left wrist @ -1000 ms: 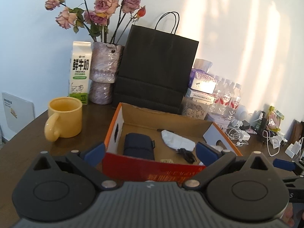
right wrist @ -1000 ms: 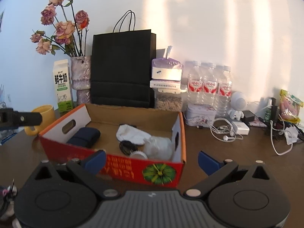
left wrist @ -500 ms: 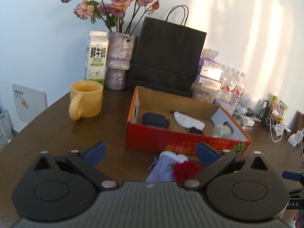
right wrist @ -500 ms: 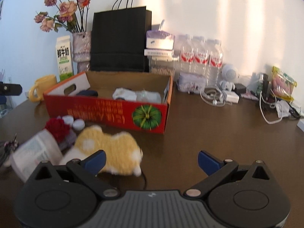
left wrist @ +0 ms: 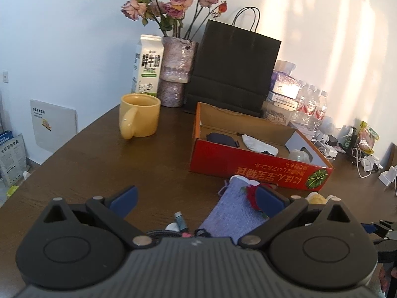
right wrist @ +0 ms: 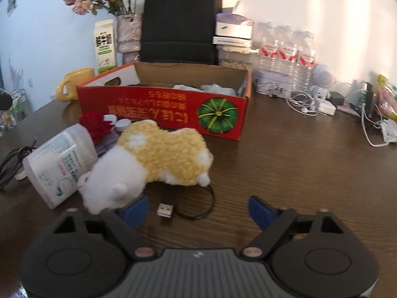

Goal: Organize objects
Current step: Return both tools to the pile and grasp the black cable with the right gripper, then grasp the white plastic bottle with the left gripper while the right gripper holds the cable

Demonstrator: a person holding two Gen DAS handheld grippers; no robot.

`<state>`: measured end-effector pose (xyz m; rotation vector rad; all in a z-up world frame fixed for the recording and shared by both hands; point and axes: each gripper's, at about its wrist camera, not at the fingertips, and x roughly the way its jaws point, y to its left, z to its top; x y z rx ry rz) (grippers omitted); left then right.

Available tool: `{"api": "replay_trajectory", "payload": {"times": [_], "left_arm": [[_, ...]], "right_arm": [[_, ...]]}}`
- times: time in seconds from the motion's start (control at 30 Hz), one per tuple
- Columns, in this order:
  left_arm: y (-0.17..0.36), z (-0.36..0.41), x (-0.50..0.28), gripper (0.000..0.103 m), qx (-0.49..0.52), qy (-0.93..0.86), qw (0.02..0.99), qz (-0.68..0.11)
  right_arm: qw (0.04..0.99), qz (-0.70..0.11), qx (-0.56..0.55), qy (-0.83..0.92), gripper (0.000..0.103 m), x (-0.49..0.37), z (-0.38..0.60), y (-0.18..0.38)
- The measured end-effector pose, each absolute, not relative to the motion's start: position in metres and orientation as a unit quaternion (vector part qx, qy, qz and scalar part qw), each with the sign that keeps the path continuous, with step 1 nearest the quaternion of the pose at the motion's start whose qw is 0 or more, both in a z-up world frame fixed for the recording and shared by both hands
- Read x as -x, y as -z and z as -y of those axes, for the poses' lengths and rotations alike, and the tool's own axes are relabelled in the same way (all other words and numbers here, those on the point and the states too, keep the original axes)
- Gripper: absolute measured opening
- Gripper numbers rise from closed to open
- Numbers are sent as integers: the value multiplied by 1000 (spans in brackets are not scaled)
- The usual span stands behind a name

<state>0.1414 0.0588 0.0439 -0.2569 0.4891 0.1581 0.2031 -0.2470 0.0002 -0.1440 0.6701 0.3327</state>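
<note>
1. The right tool [right wrist: 198, 209] sits low in the frame, angled down at the counter [right wrist: 285, 164]; its blue pads are closing with only a black USB cable [right wrist: 183, 209] lying between them, and nothing is pressed.
2. Just beyond its left pad lies a plush toy [right wrist: 158, 159], fluffy yellow body and white head, on its side in the left centre.
3. Touching the plush on the left is a white plastic bottle [right wrist: 57, 159] tipped over; behind them a red flower [right wrist: 95, 126].
4. The red cardboard box [right wrist: 173, 109], open-topped with a green pumpkin print, stands in the middle behind the plush.
5. The left tool [left wrist: 196, 200] is spread wide and empty, above a blue-grey cloth pouch [left wrist: 235, 218] at lower centre.
6. A yellow mug [left wrist: 139, 115] stands left of the box.
</note>
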Motion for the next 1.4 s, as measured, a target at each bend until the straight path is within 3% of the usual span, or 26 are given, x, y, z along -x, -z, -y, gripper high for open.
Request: {"api": "replay_trajectory", "payload": {"times": [0.1,0.2,0.47,0.6,0.9,1.4], "left_arm": [[-43,-62,-137,103,128,-86,957,-244],[-41,-65,-134,103,131,-88,957,-244],[-37,-62,-135,103,132,-85,955,-249],[-35,-60,-138,103,130,-84,955,-253],[-29,-56,-144,103,130,-83,953,-262],[-23,-44,-155,103,129,-67,951,-273]], "right_arm": [[922,-336,68,-177,65,-209,241,1],[916,-346,67,-192,43,-213,236,3],[913,-343,66,-210,31,-217,231,5],[916,-333,67,-215,14,-214,231,6],[929,-299,88,-202,13,-201,227,9],[964,-223,33,-144,12,-173,265,-7]]}}
